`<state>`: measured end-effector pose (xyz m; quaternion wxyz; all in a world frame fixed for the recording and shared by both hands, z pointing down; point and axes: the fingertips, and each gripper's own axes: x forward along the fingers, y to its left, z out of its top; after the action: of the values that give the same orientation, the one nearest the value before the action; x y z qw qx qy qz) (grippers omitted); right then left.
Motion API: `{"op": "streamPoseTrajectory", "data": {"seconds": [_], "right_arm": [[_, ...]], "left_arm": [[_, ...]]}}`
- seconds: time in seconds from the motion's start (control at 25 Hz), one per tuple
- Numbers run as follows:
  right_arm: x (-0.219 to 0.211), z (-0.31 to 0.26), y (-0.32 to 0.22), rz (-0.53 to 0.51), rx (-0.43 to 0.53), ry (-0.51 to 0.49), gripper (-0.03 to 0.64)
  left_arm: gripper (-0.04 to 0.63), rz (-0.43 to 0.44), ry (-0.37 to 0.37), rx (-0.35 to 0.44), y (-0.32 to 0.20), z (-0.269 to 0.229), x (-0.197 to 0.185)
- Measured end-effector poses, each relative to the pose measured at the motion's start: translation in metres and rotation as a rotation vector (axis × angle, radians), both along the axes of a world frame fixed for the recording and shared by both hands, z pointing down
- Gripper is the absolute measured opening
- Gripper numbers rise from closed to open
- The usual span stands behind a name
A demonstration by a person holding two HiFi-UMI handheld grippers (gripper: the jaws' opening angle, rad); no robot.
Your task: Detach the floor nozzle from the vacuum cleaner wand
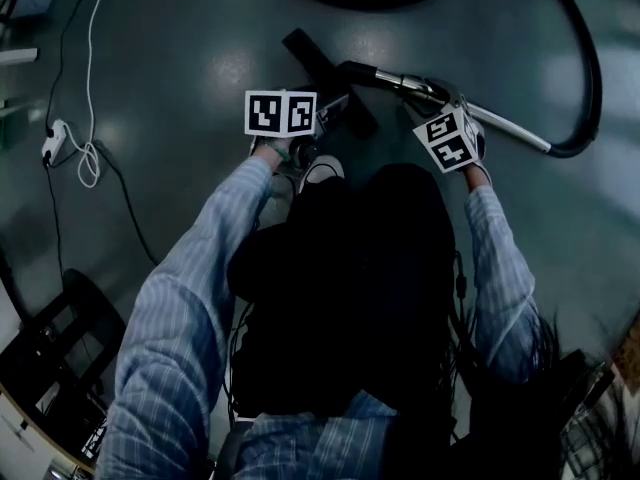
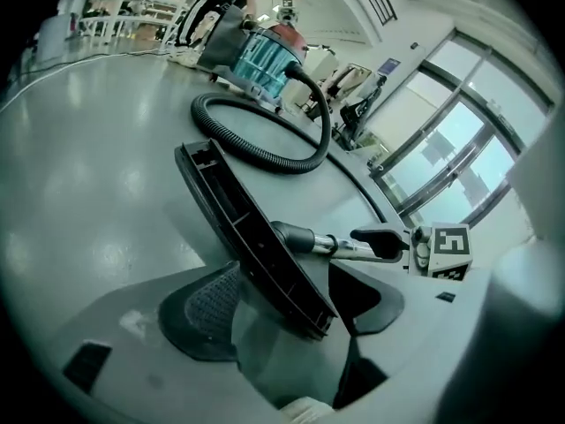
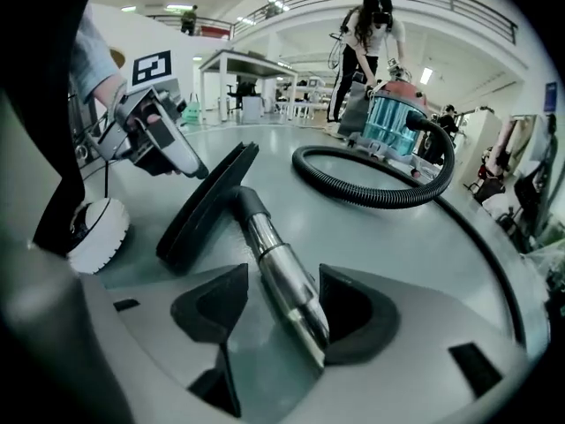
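Note:
The black floor nozzle (image 1: 325,68) lies on the grey floor, joined to the chrome wand (image 1: 500,126). In the left gripper view the nozzle (image 2: 247,228) runs tilted, and its near end sits between the jaws of my left gripper (image 2: 282,312). Those jaws stand wide and do not press on it. My right gripper (image 3: 282,312) straddles the wand (image 3: 282,276) just behind the nozzle's neck (image 3: 238,203). It is open, with a gap on each side of the tube. From the head view the left gripper (image 1: 322,118) and right gripper (image 1: 445,108) sit side by side.
A black ribbed hose (image 3: 380,188) loops over the floor to the teal vacuum body (image 3: 393,117). A person stands behind it. A white shoe (image 1: 320,173) is close under the left gripper. At the left lie a power strip and white cable (image 1: 52,140); a black chair (image 1: 50,338) is lower left.

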<state>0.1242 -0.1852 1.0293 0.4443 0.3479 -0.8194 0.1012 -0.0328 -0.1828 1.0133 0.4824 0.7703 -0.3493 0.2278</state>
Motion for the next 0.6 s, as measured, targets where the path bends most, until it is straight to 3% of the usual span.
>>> {"op": "streamPoseTrajectory", "data": {"seconds": [0.4, 0.6], "right_arm": [[0.002, 0.004, -0.008, -0.004, -0.027, -0.021, 0.233], [-0.011, 0.001, -0.021, -0.007, -0.039, -0.055, 0.233]], "left_arm": [[0.29, -0.036, -0.034, -0.056, -0.007, 0.015, 0.005], [0.29, -0.046, -0.015, -0.138, -0.013, 0.021, 0.006]]}}
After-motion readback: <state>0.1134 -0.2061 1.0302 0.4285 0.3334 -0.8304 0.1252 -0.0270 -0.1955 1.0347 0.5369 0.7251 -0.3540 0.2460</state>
